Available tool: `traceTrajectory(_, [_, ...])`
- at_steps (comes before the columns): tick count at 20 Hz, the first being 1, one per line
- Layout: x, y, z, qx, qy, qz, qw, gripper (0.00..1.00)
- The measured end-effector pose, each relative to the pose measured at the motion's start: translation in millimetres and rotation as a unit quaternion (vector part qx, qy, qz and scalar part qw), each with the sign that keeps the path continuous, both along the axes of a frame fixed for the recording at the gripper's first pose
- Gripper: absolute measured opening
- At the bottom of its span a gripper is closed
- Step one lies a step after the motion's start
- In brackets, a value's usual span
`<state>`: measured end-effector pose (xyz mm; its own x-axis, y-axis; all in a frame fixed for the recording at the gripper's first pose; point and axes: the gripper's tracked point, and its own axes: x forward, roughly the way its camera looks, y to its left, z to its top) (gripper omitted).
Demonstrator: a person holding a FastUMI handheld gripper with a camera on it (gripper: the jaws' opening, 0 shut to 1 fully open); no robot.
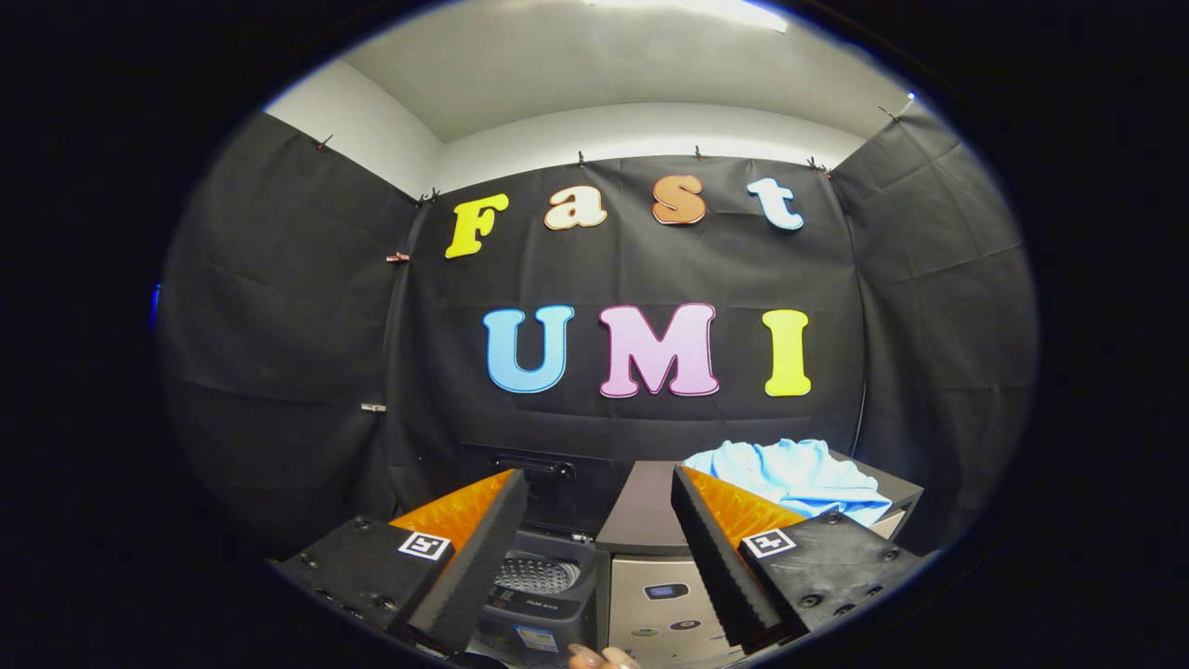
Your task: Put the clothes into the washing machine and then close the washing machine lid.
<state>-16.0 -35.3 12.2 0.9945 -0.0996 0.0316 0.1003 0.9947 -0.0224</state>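
Gripper nearest, two fingers spread wide apart, released, nothing between them, nothing touched. At 6 o'clock, right below the gap, fingertips of a person's hand just peek in.

Just ahead, between the fingers and slightly toward the left one, a small dark top-loading washing machine: perforated metal drum visible from above, so the tub is open. Its dark lid stands upright behind the opening, about 11 o'clock from the gap, handle bar near its upper edge. No clothes visible in the drum.

Next to the machine on its right, a pale cabinet with a dark flat top, front panel facing the gripper. Beyond the right finger at roughly 1 o'clock, a crumpled light-blue cloth garment lies heaped on that dark top, partly hidden behind the finger. That's the task item, not yet picked, so task looks barely begun.

Risks, as judgement: pinching only a loose fold could let the garment trail and drag over the cabinet edge or snag on the tub rim; a sleeve left over the rim would block the lid shutting. Swinging across from 1 o'clock to 11 could knock the upright lid down early.

Room: open air above both tops; black cloth wall sits close behind lid and garment, so little depth past them. Cabinet edge meets the machine, narrow seam there.
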Motion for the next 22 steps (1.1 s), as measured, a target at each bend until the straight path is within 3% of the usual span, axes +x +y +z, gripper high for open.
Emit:
traceTrajectory(10, [-8, -24, 12, 0.002, -0.009, -0.024, 1.0, 0.98])
traceTrajectory(17, [-9, -31, 27, 0.013, -0.015, -0.016, 1.0, 0.98])
traceTrajectory(22, [-2, -61, 30, 0.016, -0.008, -0.04, 0.999, 0.98])
